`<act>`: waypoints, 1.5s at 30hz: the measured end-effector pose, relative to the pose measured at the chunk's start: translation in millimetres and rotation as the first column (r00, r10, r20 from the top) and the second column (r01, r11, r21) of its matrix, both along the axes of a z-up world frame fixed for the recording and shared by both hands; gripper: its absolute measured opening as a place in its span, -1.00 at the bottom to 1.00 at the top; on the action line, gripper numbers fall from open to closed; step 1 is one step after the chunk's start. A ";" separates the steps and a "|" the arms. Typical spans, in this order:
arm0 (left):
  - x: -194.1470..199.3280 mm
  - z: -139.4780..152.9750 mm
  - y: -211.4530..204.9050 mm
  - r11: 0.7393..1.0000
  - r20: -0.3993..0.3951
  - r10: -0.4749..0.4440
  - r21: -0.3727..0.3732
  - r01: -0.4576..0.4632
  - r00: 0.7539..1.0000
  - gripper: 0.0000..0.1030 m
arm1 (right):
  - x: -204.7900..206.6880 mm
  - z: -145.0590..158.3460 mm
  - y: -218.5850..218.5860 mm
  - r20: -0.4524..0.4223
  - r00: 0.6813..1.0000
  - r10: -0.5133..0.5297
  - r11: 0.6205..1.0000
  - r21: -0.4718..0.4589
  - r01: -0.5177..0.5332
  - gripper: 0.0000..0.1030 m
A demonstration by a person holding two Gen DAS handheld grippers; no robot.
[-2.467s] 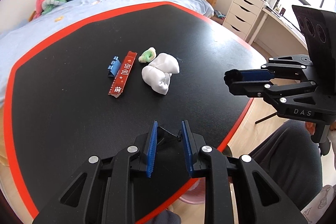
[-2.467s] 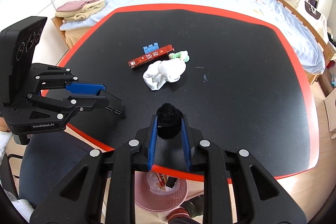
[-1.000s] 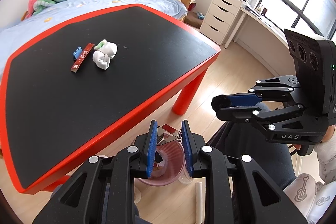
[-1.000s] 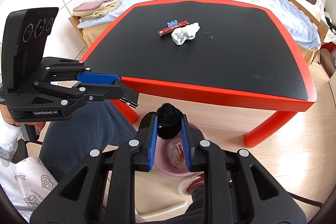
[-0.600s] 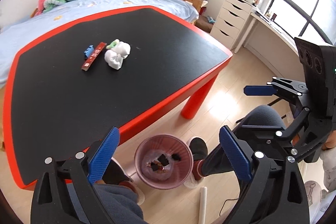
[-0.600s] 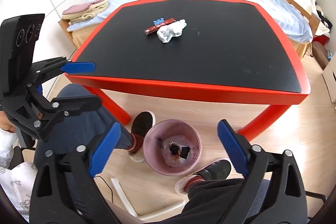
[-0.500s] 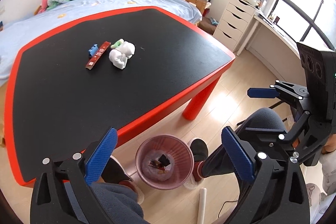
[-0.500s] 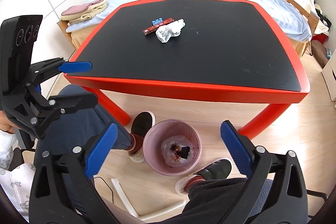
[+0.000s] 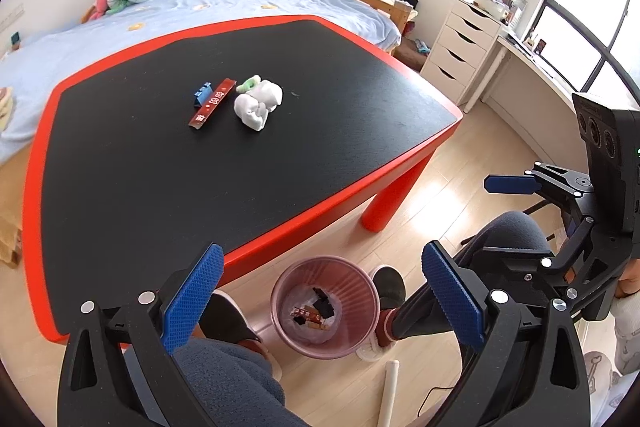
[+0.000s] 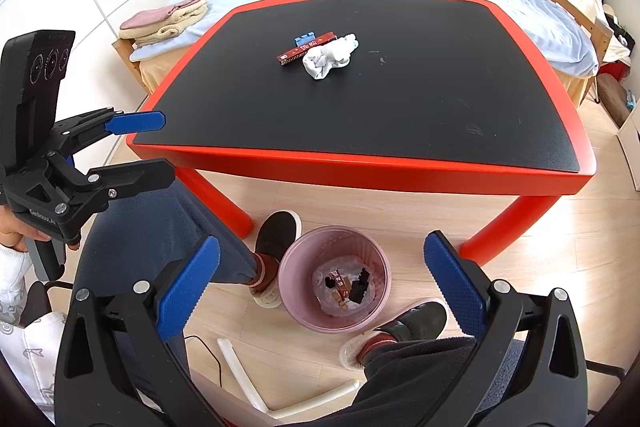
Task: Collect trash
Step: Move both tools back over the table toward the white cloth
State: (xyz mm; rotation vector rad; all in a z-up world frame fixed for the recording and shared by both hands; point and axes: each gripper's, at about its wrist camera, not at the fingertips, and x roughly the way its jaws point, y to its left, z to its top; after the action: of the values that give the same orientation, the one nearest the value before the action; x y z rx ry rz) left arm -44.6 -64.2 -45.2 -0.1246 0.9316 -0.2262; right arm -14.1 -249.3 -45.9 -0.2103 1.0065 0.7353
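A pink bin (image 9: 324, 305) (image 10: 335, 279) stands on the floor by the table's near edge, with a black clip, a black pom-pom and a red wrapper inside. My left gripper (image 9: 322, 301) and my right gripper (image 10: 322, 287) are both open wide and empty above the bin. On the black table (image 9: 140, 163) (image 10: 440, 107) lie a crumpled white tissue (image 9: 258, 103) (image 10: 330, 57), a red wrapper strip (image 9: 212, 103) (image 10: 306, 47), a small blue piece (image 9: 201, 94) (image 10: 305, 38) and a green scrap (image 9: 248, 83).
The table has a red rim and red legs (image 9: 386, 207) (image 10: 500, 227). The person's knees and shoes (image 10: 276, 231) flank the bin. White tubes (image 10: 240, 367) lie on the wooden floor. A bed (image 9: 200, 11) is beyond the table, drawers (image 9: 460, 55) to the right.
Both grippers left the table, went down over the bin and opened wide. The black clip and the black pom-pom dropped into the bin.
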 end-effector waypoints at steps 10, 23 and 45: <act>4.9 4.0 12.1 1.000 0.009 0.029 0.003 -0.030 1.000 0.85 | 6.3 7.2 7.6 0.006 1.000 0.017 1.000 0.009 -0.017 0.95; 39.6 14.4 44.9 0.996 0.049 0.066 0.063 -0.069 0.997 0.85 | 41.9 30.7 35.7 0.080 0.996 0.049 0.999 0.005 -0.050 0.95; 140.9 -27.6 80.2 0.990 -0.022 0.038 0.134 -0.034 0.999 0.85 | 172.4 -3.6 101.9 -0.037 0.999 0.037 0.999 0.011 -0.037 0.95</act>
State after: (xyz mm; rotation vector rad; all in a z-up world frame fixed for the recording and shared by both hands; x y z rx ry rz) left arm 96.4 16.1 -72.8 -0.0203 0.9649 -0.1284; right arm 158.3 -147.4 -49.5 -0.2078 1.0363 0.7804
